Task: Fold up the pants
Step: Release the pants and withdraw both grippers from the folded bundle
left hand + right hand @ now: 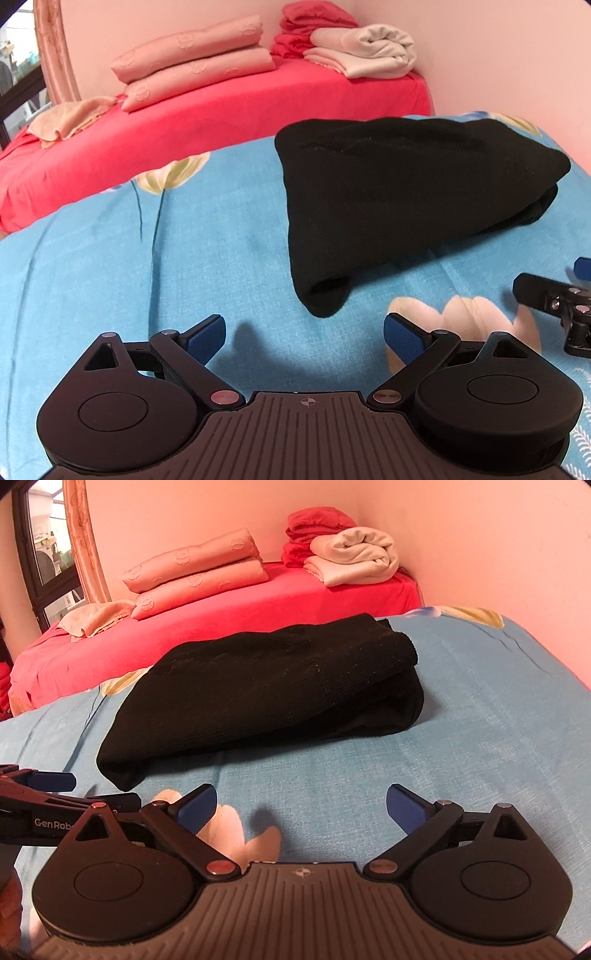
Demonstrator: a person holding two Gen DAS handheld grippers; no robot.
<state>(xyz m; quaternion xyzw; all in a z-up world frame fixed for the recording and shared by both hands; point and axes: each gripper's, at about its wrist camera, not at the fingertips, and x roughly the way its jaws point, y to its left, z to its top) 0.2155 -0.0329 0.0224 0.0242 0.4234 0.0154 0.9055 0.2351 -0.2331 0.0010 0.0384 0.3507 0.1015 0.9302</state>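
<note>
Black pants (pixel 406 199) lie folded in a thick bundle on the blue flowered sheet (pixel 147 258). They also show in the right wrist view (pixel 273 690), just beyond the fingers. My left gripper (pixel 304 334) is open and empty, hovering over the sheet a little short of the bundle's near corner. My right gripper (pixel 301 808) is open and empty, also short of the bundle. The right gripper shows at the right edge of the left wrist view (pixel 554 306). The left gripper shows at the left edge of the right wrist view (pixel 55 794).
Behind the blue sheet is a red-covered bed (pixel 221 122) against pink walls. On it lie folded pink towels (pixel 192 62), a red and cream pile (pixel 347 40) and a peach cloth (pixel 66 122). A mirror frame (pixel 51 48) stands at the far left.
</note>
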